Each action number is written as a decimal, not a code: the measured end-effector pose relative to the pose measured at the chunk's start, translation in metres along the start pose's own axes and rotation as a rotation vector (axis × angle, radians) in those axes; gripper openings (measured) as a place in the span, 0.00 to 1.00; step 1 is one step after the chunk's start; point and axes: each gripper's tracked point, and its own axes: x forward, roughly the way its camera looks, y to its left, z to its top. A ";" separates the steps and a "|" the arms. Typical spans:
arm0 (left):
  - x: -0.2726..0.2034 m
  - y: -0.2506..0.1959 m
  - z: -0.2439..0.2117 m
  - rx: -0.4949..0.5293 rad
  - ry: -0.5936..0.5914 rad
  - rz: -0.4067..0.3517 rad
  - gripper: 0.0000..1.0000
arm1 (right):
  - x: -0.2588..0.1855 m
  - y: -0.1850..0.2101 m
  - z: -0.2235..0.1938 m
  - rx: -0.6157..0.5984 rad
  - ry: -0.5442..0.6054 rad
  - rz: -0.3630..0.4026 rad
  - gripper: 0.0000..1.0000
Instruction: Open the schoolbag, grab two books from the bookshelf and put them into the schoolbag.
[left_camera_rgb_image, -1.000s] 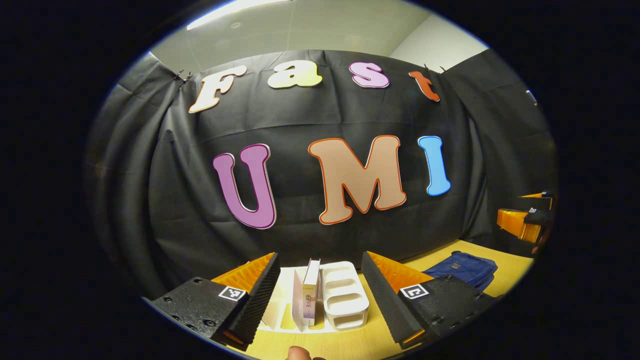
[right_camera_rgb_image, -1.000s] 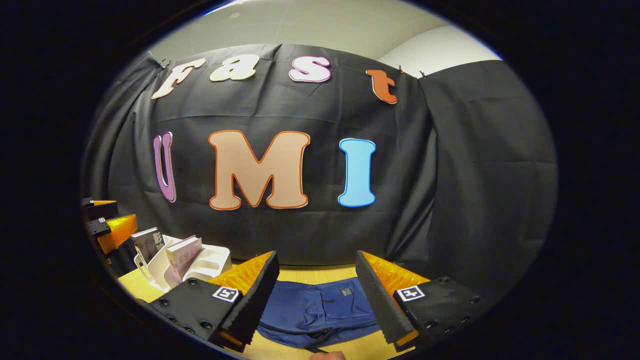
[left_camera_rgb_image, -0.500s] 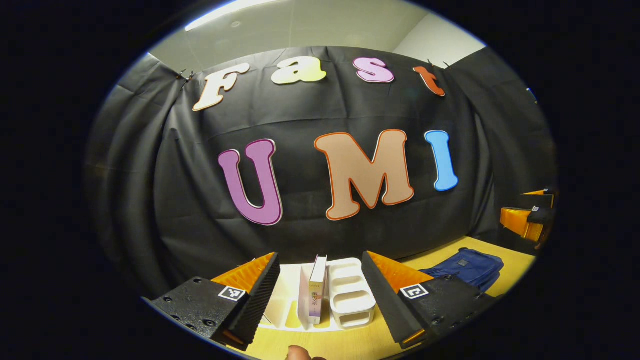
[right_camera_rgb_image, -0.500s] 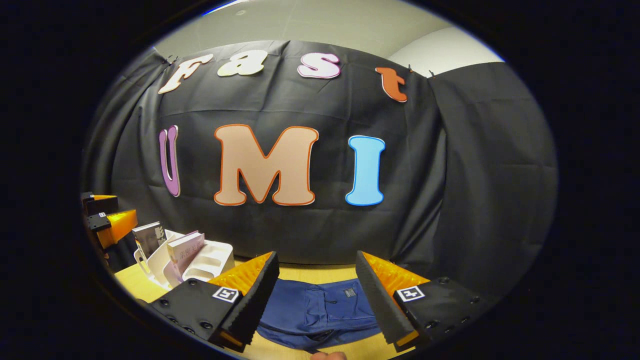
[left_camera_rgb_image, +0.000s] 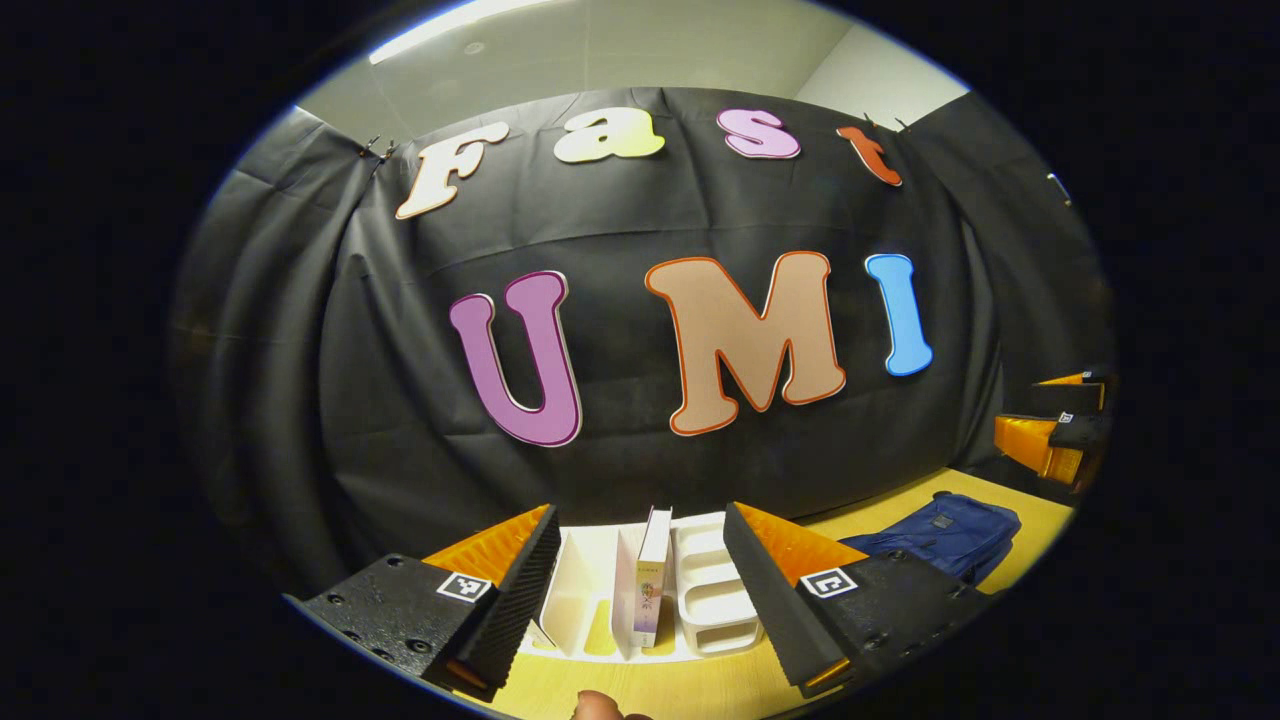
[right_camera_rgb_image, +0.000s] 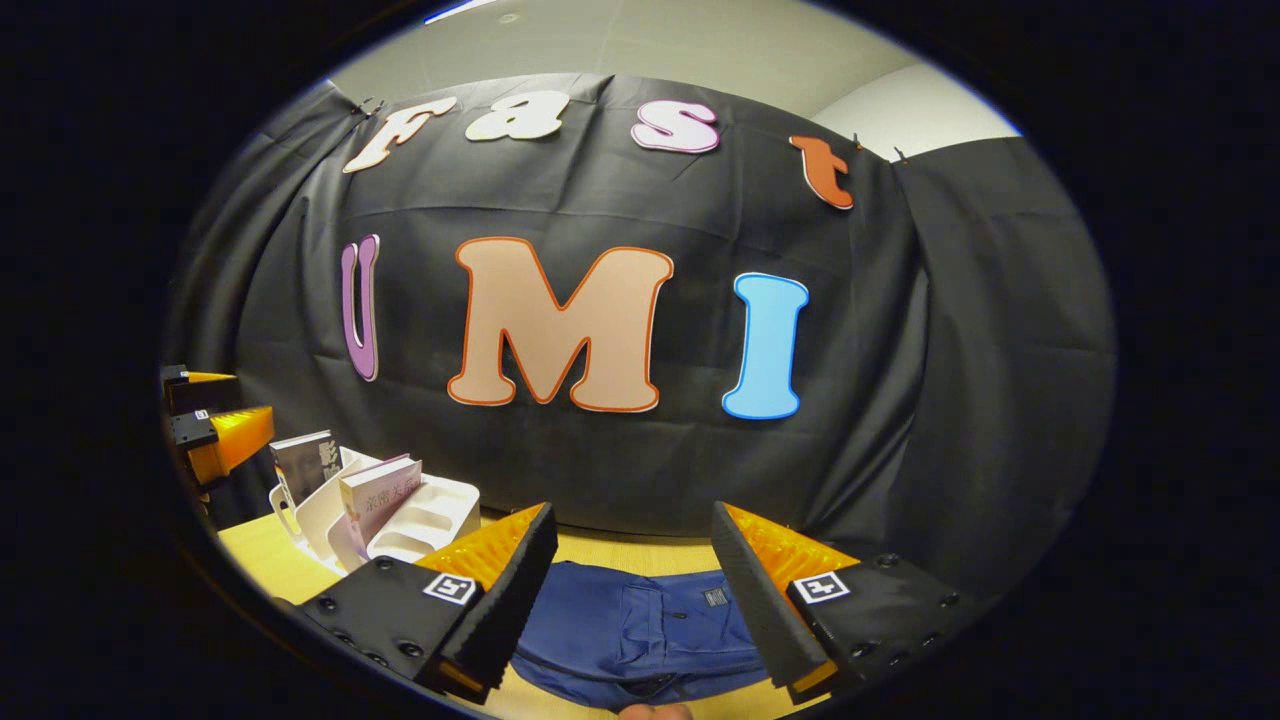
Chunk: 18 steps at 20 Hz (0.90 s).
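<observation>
Schoolbag (right_camera_rgb_image: 640, 630) lies flat past the right gripper (right_camera_rgb_image: 633, 575); books (left_camera_rgb_image: 650, 590) stand past the left gripper (left_camera_rgb_image: 640, 580). Both jaws are wide apart, holding nothing.

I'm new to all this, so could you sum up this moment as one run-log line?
phase: start | left gripper: open, facing book in bookshelf | right gripper: open, over schoolbag | schoolbag: flat on table

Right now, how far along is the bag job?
Nothing looks done. The bag lies flat on the table and looks closed, though I can't make out the zip. Two books stand in the rack. In hand: nothing; the right claw is open in front of the bag, the left claw open facing the rack. Left: open the bag, move both books.
</observation>
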 end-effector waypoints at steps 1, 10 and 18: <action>0.000 0.002 0.000 -0.002 0.000 0.005 1.00 | 0.004 0.005 -0.001 -0.010 0.004 0.017 0.95; -0.003 0.017 -0.001 0.008 0.005 0.036 0.96 | 0.041 0.062 -0.056 -0.243 0.113 0.227 0.99; -0.012 0.038 -0.004 0.001 0.011 0.076 0.95 | 0.068 0.123 -0.164 -0.335 0.379 0.295 1.00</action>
